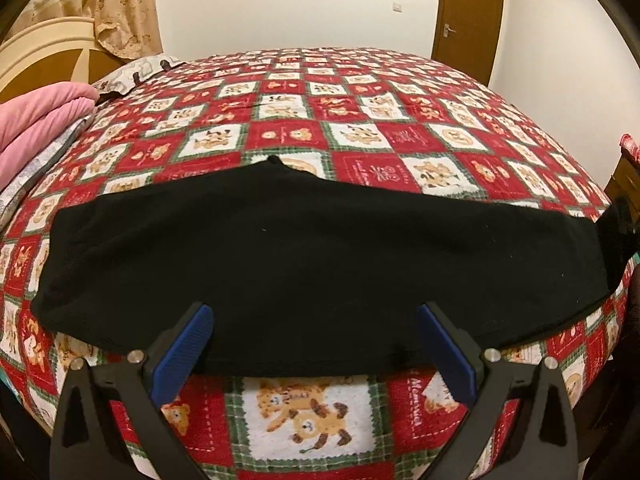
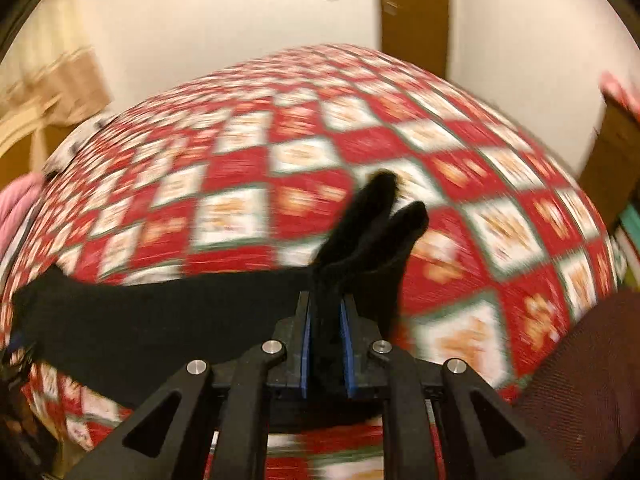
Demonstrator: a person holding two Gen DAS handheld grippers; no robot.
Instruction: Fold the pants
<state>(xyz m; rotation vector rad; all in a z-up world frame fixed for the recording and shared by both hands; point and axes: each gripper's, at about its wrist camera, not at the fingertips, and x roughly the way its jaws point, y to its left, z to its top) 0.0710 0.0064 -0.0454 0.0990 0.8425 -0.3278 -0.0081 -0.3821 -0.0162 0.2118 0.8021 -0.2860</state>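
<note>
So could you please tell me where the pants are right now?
The pants lie across the bedspread in the left wrist view, near edge between the open left gripper; in the right view, the right gripper pinches one end.

The black matt cloth pants [image 1: 304,264] lie on a red checked cotton-like bedspread [image 1: 360,128]; at 1 o'clock, a smooth brown wooden door [image 1: 468,12].

My left matte-black two-finger gripper [image 1: 314,322] has angular cut-out linkage arms, round silver pivot screws and ribbed blue rubber pads [image 1: 185,354]. My right matte-black two-finger gripper [image 2: 326,312] matches it: four silver screws, thin blue pad edges.
</note>
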